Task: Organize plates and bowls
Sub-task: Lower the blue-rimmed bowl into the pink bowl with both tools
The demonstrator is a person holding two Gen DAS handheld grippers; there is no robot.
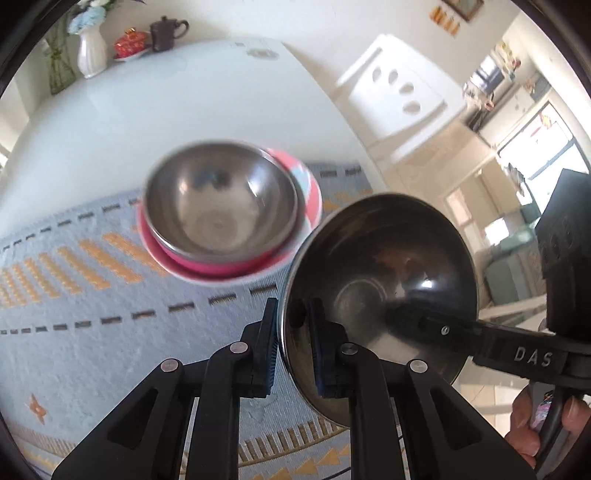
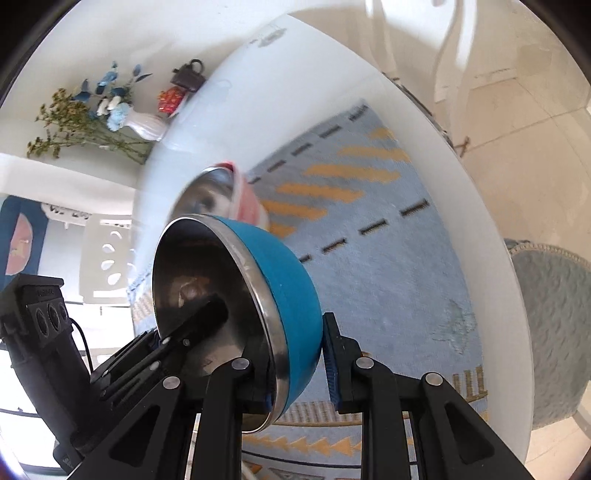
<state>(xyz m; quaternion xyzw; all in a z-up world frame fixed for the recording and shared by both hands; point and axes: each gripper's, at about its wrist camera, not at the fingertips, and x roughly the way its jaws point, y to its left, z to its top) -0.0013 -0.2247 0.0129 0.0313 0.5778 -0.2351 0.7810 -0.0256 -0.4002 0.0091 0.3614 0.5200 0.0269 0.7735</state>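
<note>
Blue bowl (image 2: 280, 288), steel inside, tilted in air above mat (image 2: 388, 266), near mat's front edge. Left gripper (image 1: 291, 354) pinches its rim, one pad inside, one outside. Right gripper (image 2: 295, 362) clamps opposite rim, blue wall between pads. Second steel bowl (image 1: 221, 199) sits in pink bowl (image 1: 221, 267) on pink plate (image 1: 170, 264) at mat's far edge. Table (image 1: 184, 103) carries vase (image 1: 90, 51), teapot (image 1: 164, 31) at far corner.
</note>
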